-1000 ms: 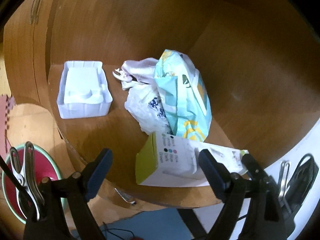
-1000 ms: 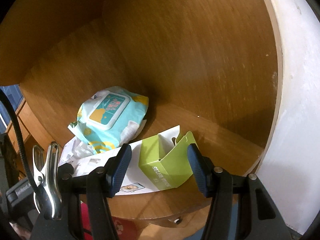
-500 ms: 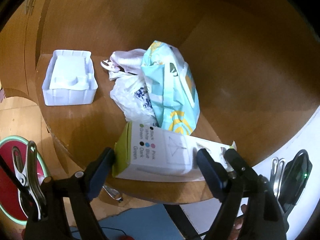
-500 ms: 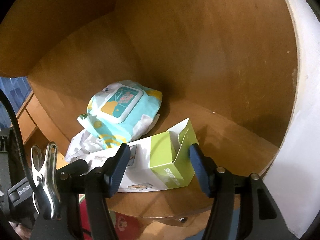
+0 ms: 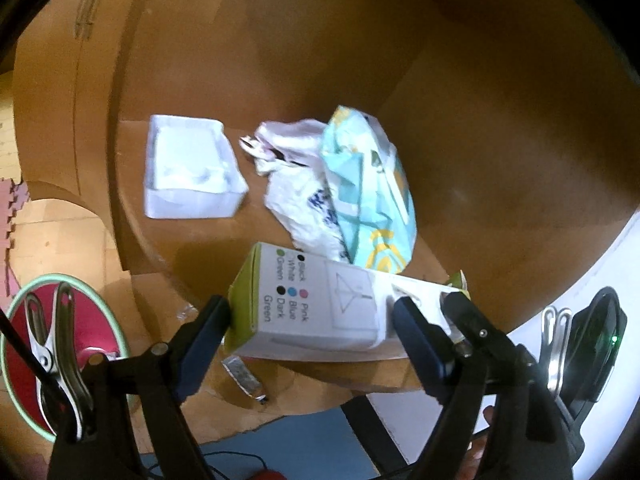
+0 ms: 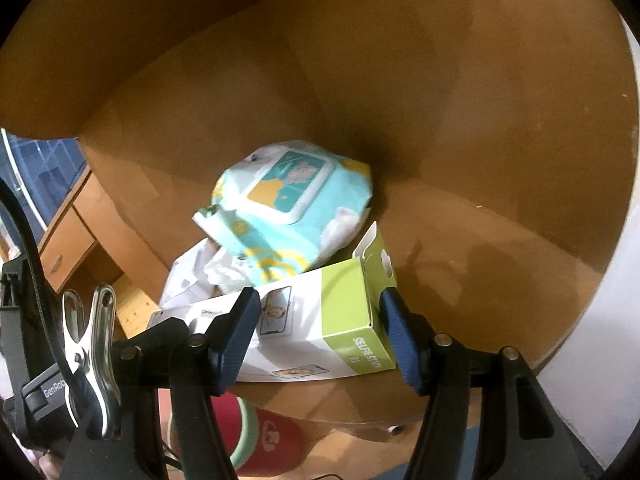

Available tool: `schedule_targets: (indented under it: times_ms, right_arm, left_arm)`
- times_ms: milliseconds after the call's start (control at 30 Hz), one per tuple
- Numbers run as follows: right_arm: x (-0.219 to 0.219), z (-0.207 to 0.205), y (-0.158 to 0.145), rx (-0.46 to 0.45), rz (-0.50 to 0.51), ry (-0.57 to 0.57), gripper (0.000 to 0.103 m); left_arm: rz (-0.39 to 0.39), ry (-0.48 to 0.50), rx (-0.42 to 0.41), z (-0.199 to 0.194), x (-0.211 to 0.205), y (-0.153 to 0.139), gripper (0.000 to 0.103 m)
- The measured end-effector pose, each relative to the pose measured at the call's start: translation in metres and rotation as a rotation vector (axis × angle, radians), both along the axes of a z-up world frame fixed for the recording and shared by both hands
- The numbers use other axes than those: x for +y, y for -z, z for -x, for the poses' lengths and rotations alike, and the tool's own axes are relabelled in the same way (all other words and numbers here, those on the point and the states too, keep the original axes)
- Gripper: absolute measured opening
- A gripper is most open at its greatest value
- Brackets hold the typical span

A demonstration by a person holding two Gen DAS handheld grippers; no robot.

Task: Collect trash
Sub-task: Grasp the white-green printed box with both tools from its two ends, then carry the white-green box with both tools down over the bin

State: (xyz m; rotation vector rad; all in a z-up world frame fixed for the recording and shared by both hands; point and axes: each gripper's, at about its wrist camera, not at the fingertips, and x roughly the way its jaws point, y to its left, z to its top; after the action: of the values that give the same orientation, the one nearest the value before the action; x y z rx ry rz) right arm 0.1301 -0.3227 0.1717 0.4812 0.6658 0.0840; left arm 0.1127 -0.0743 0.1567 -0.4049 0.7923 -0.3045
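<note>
A white and green selfie-stick box (image 5: 340, 304) lies along the front edge of a round wooden shelf (image 5: 192, 252). My left gripper (image 5: 308, 312) is open just in front of it. The left pad stands beside the box's green end and the right pad in front of its white side. My right gripper (image 6: 318, 300) is open too, with its pads either side of the green, flap-open end of the box (image 6: 344, 300). Behind the box lie a teal wet-wipes pack (image 5: 368, 188) (image 6: 296, 200) and a crumpled white plastic bag (image 5: 296, 200).
A white plastic tray (image 5: 192, 172) sits on the shelf at the left. Wooden walls curve round the back. A red tub with a green rim (image 5: 104, 320) stands on the floor below the shelf's edge. A white wall (image 6: 600, 340) closes the right side.
Both grippers have come closer to the selfie-stick box, which now fills the gap between each pair of fingers. The right view has swung, showing more of the box's long side.
</note>
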Motion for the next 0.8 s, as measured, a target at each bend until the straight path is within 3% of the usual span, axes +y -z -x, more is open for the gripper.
schedule_targets:
  times_ms: [567, 800]
  right_arm:
    - [0.088, -0.004, -0.011, -0.018, -0.04, -0.189, 0.064]
    - [0.137, -0.007, -0.007, -0.009, -0.032, -0.266, 0.064]
  left_arm:
    - [-0.03, -0.172, 0.017, 0.053, 0.089, -0.017, 0.087]
    - [0.006, -0.247, 0.041, 0.072, 0.134, -0.004, 0.087]
